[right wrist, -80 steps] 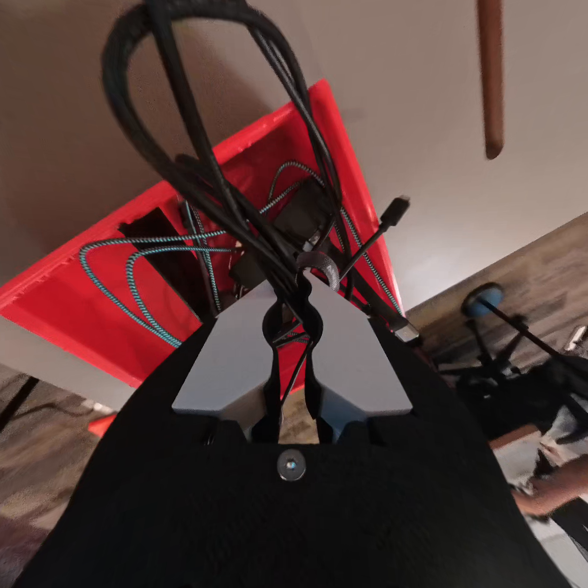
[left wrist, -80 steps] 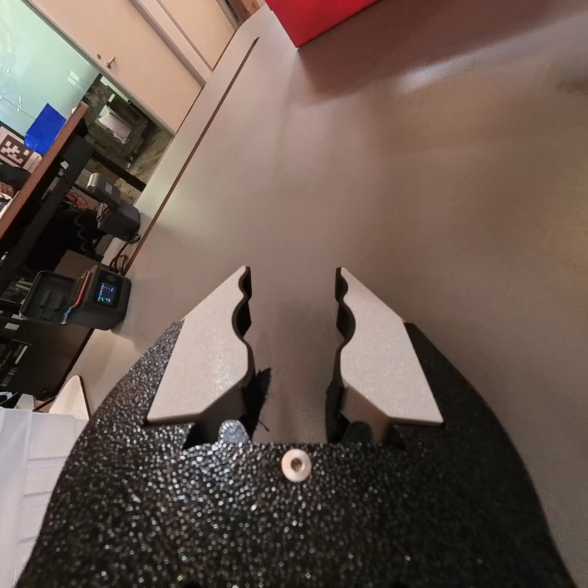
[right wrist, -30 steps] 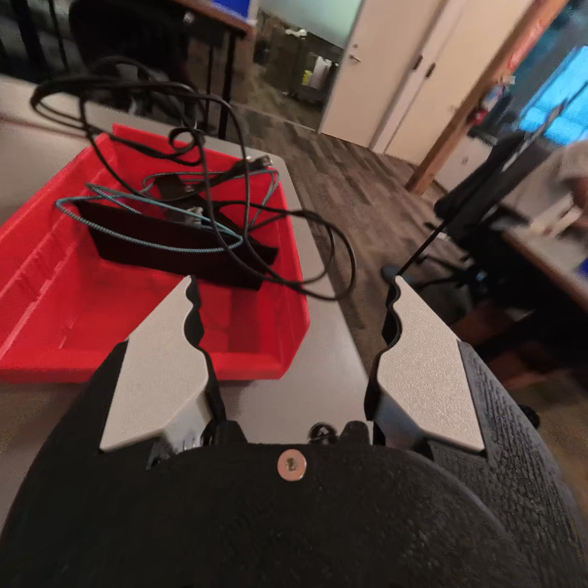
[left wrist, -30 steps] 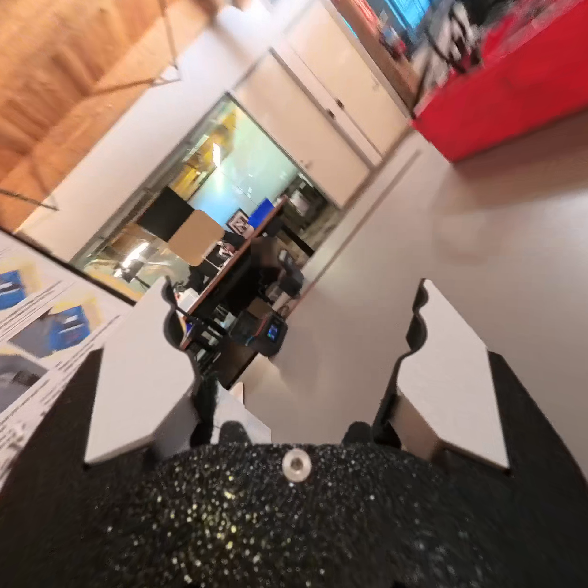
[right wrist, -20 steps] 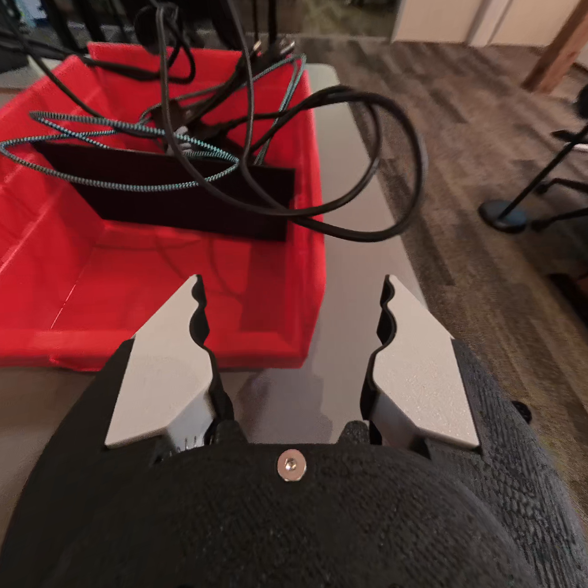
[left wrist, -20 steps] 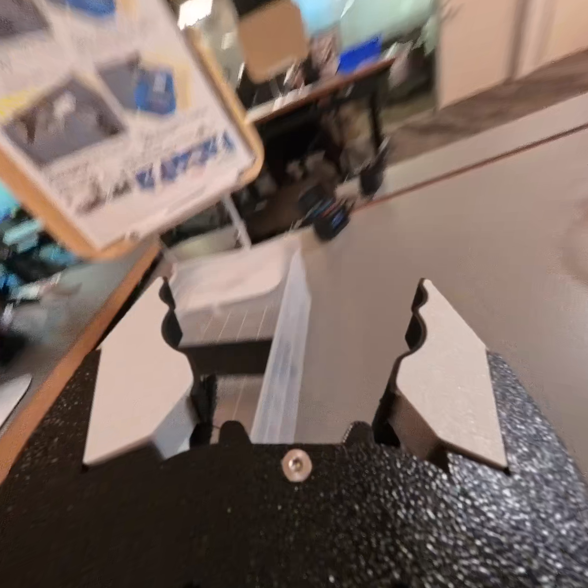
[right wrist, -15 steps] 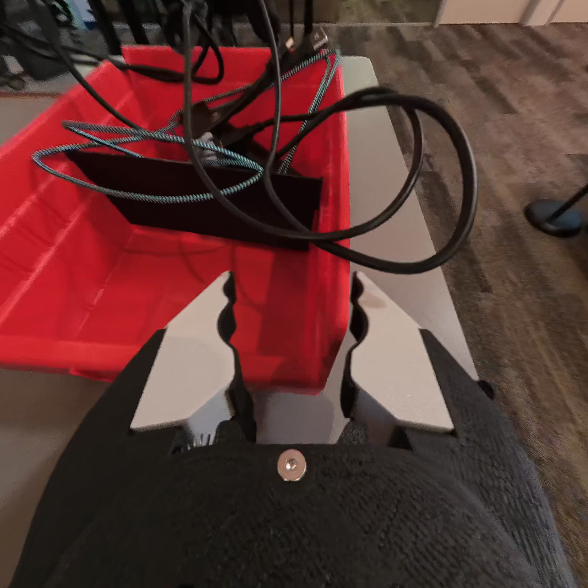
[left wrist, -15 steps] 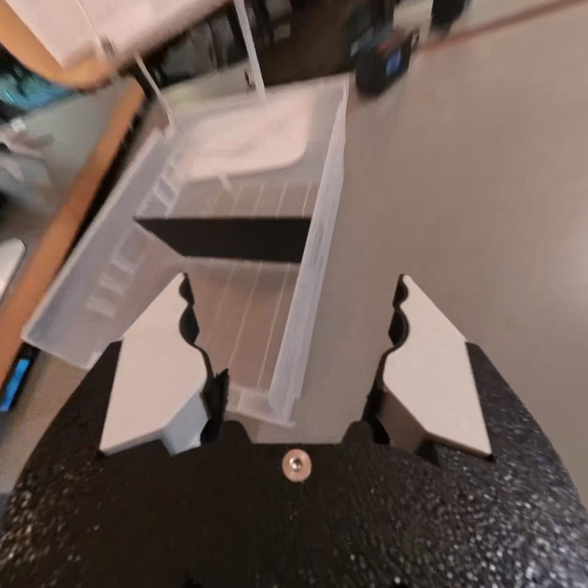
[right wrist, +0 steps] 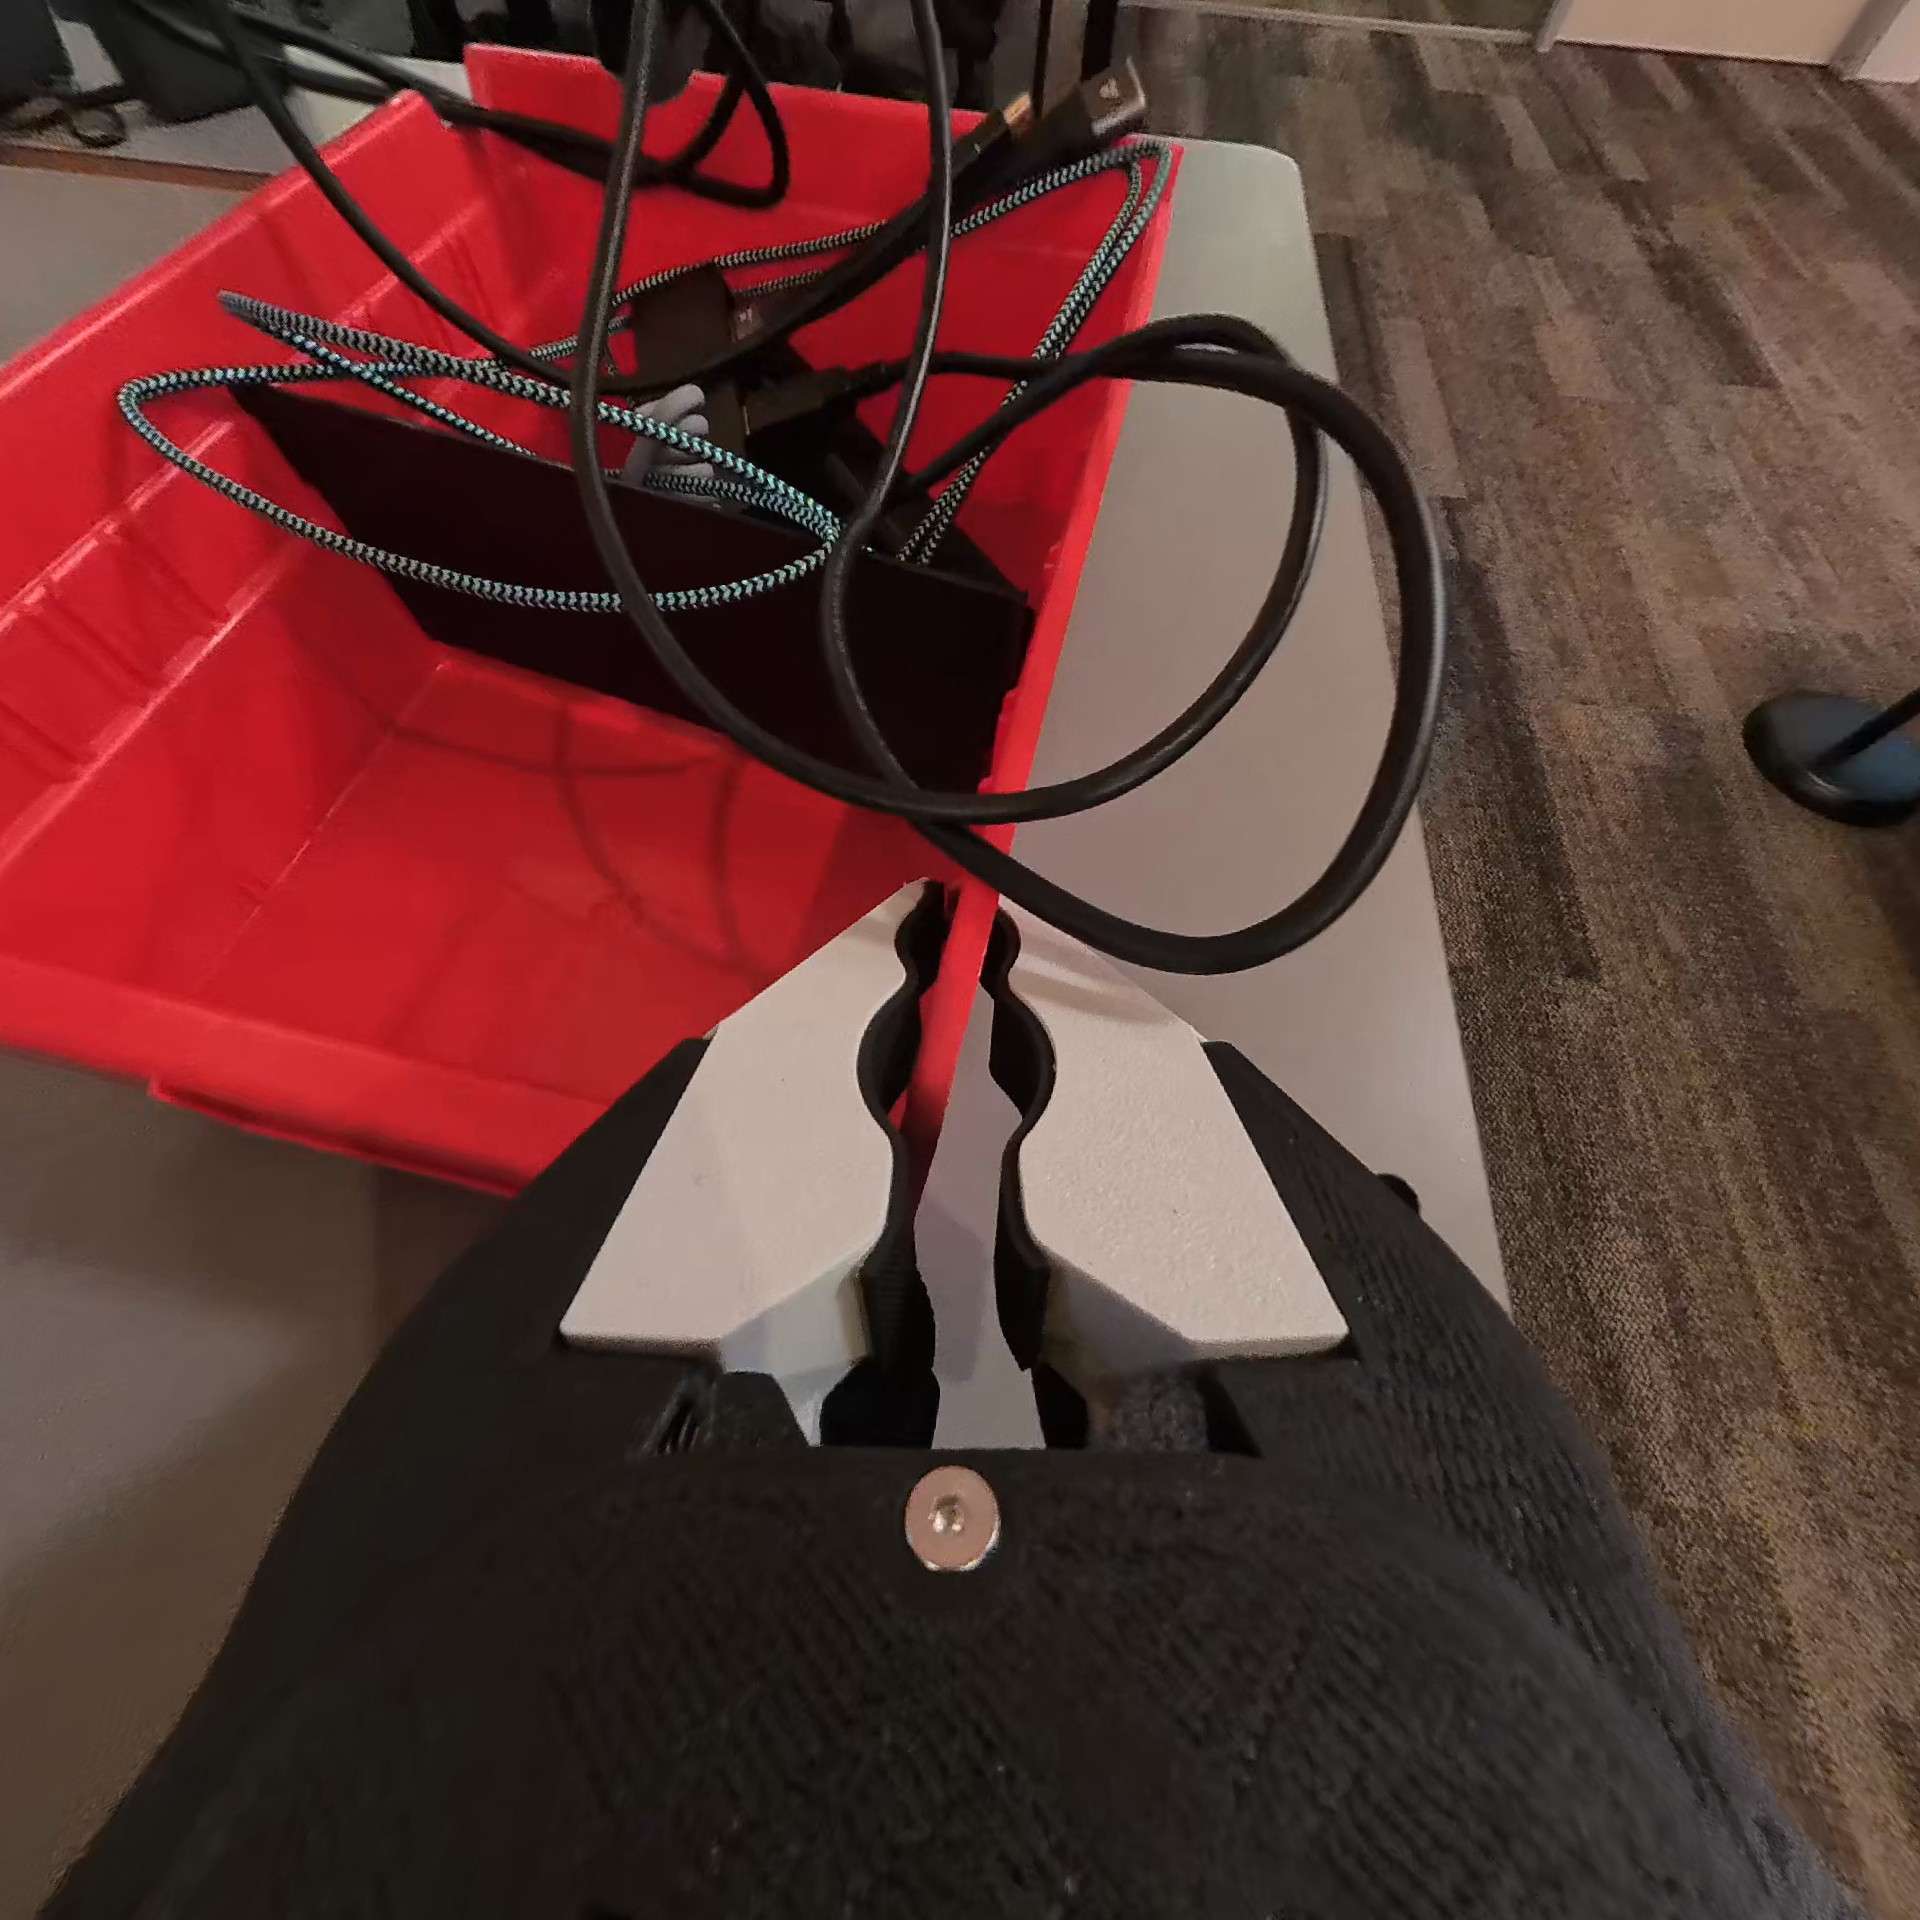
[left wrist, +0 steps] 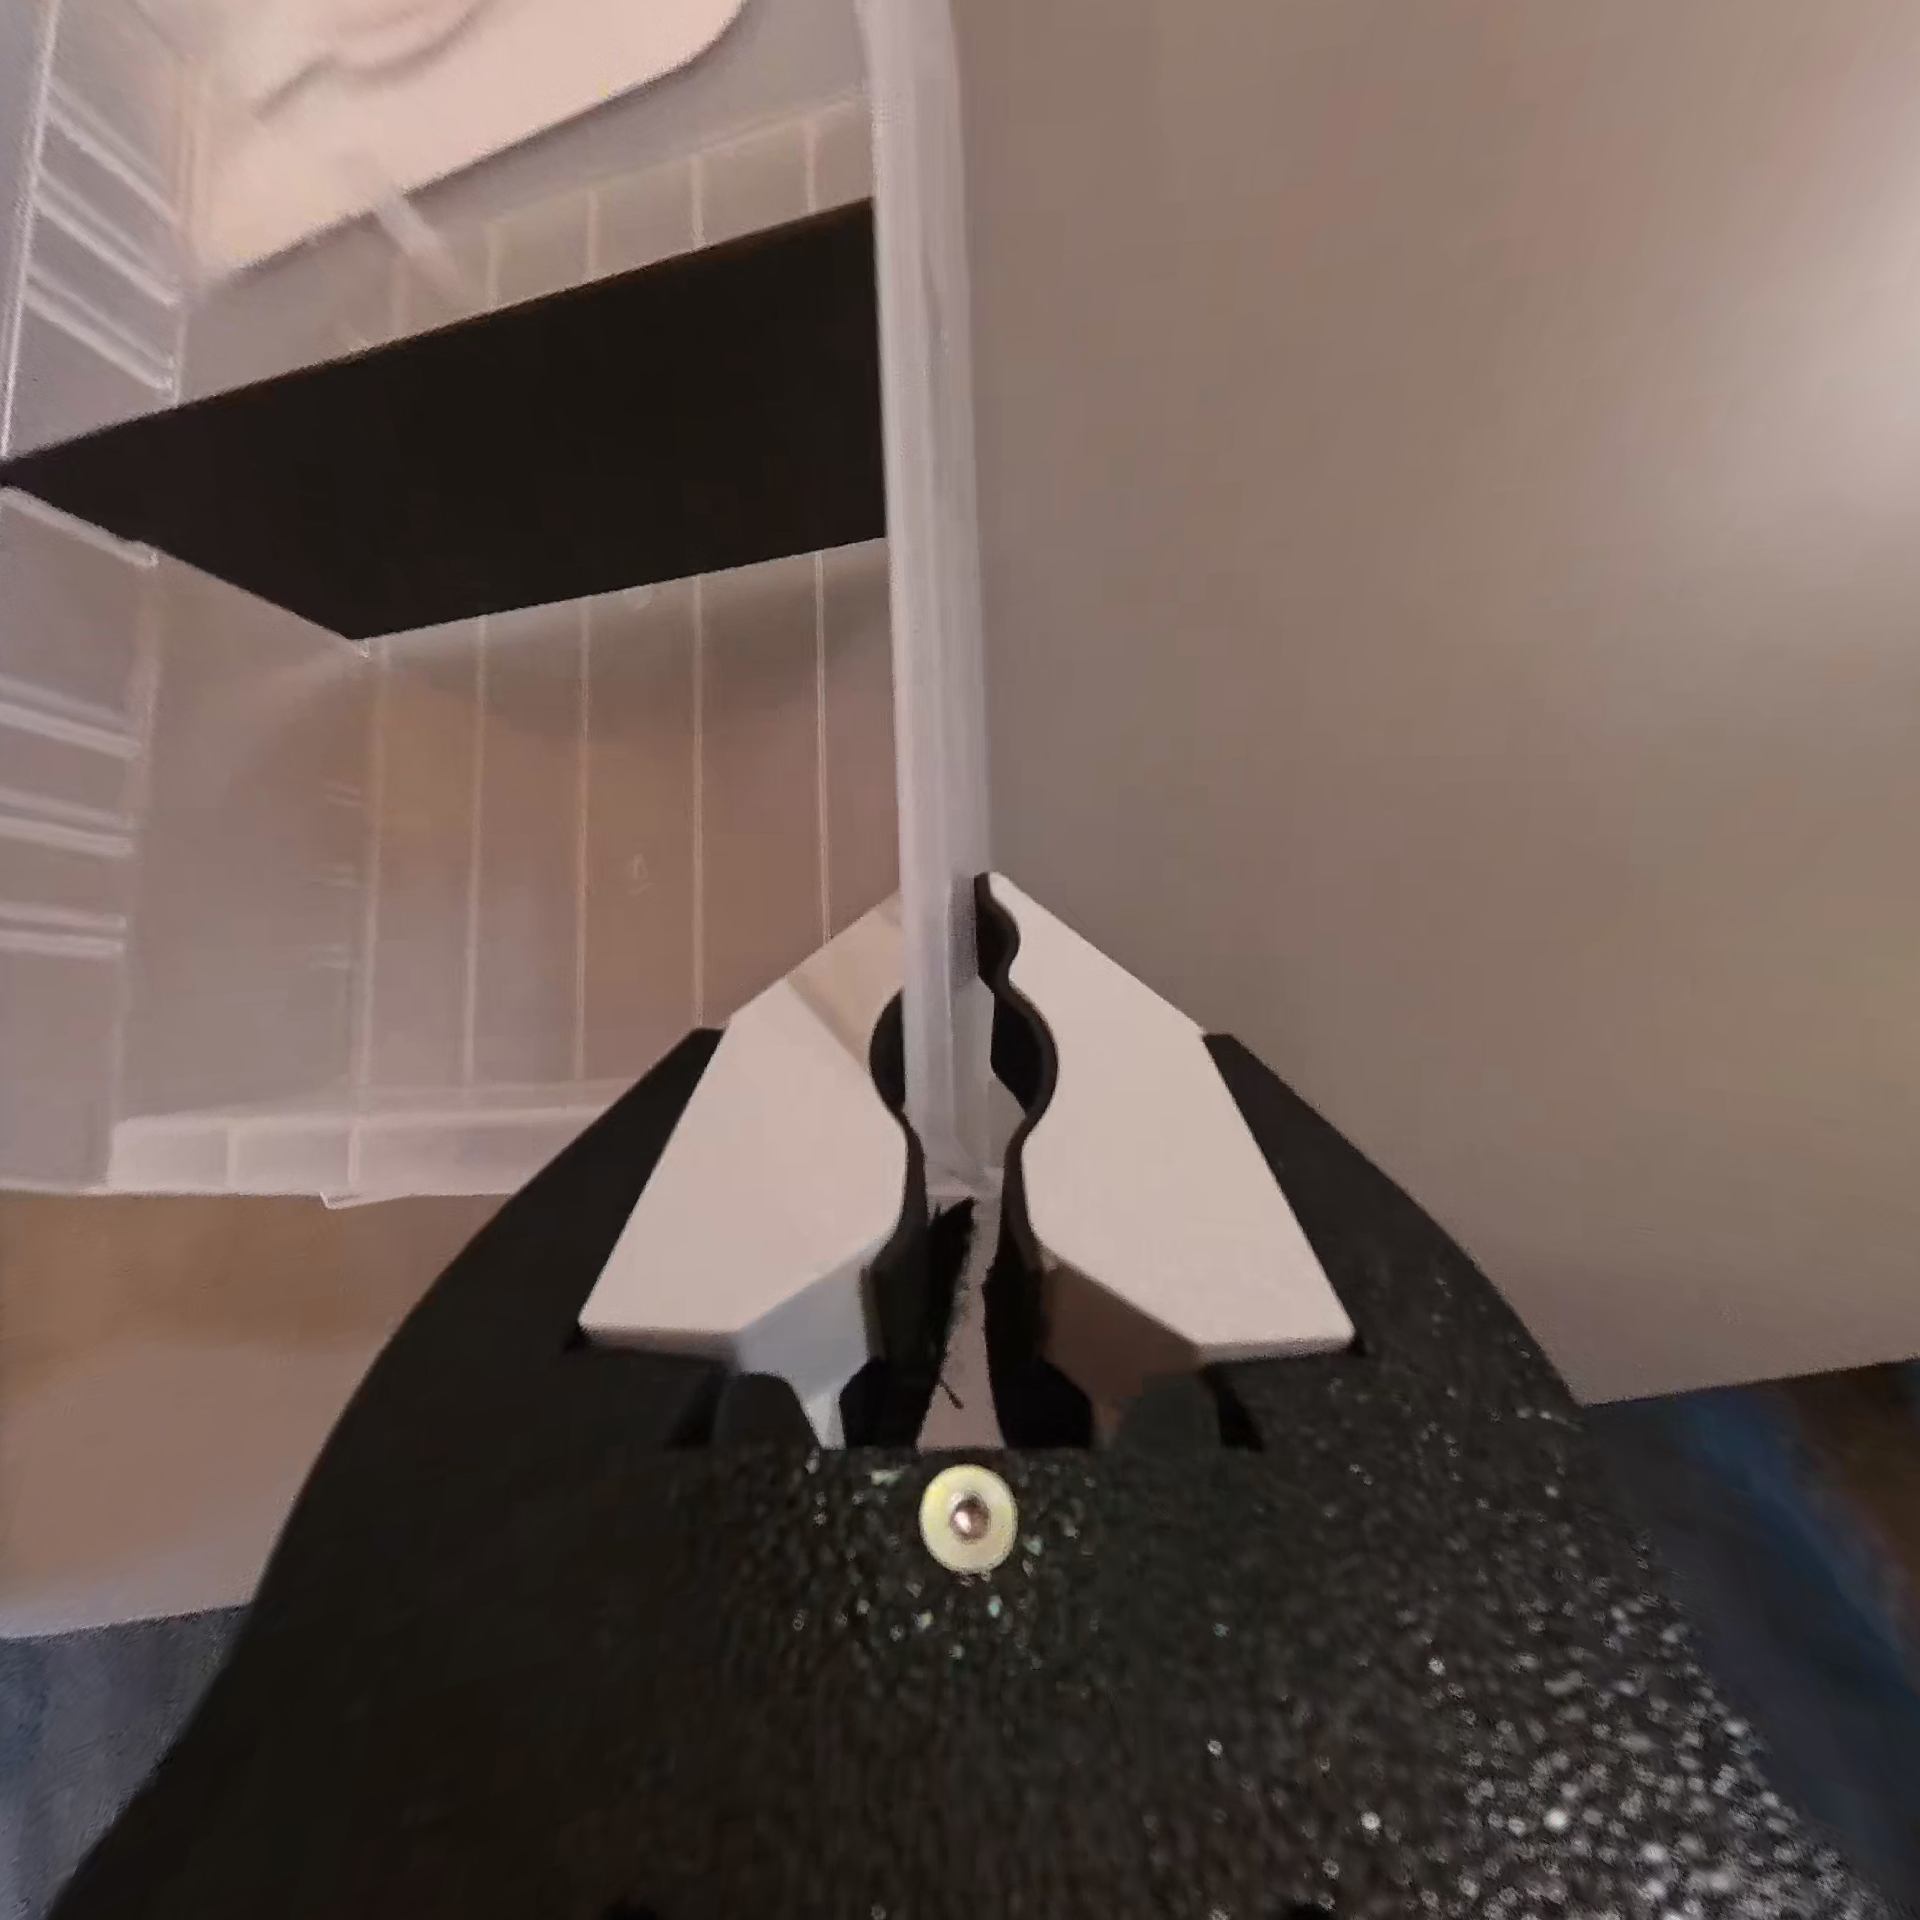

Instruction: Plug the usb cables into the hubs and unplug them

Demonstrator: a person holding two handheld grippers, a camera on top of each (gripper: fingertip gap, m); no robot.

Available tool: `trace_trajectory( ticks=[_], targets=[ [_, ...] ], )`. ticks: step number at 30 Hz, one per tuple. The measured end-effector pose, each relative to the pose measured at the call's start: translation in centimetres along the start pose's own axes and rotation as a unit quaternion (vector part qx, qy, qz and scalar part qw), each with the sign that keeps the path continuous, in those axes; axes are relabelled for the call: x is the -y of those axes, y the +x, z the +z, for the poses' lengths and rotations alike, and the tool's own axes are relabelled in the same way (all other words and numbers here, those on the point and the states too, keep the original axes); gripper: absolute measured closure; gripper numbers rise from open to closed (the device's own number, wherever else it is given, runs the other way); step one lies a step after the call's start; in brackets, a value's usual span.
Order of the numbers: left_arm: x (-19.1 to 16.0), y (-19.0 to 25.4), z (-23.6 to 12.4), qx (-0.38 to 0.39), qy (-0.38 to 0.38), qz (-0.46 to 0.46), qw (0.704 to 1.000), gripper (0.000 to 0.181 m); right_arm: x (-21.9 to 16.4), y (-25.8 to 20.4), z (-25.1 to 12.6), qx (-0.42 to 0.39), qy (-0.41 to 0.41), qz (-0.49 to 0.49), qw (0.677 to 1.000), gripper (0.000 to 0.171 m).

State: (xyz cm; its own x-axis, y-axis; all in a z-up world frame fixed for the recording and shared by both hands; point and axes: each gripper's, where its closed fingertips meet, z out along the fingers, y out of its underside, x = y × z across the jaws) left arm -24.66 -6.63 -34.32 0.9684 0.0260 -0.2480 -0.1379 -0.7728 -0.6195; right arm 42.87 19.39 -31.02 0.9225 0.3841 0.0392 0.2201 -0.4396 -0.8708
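In the right wrist view my right gripper is shut on the right wall of a red bin near its front corner. Behind a black divider the bin holds tangled black USB cables, a teal braided cable and dark hubs. One black cable loops out over the wall. In the left wrist view my left gripper is shut on the right wall of a clear plastic bin. This bin has a black divider, and its near compartment holds nothing.
Both bins stand on a grey table. The table's right edge runs beside the red bin, with carpet floor and a round stand base beyond. The table's front edge shows in the left wrist view. My right fingertips sit around 70 centimetres from my left ones.
Both grippers moved forward and closed from open. The right one came onto the red bin's wall. The left one swung down from facing the room onto the clear bin's wall.
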Motion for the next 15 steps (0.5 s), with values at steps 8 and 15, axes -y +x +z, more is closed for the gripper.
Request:
trace_trajectory(
  ticks=[8,15],
  targets=[
    [-0.4,3.4,-4.9,-0.028,0.069,0.048,0.996,0.179,1.1,-3.9,1.4,0.065,-0.003,-0.038,0.997,0.167],
    [-2.1,7.0,-12.9,-0.105,0.115,0.116,0.981,0.179,3.8,-10.3,5.3,0.16,-0.005,-0.098,0.982,0.167]
  ],
)
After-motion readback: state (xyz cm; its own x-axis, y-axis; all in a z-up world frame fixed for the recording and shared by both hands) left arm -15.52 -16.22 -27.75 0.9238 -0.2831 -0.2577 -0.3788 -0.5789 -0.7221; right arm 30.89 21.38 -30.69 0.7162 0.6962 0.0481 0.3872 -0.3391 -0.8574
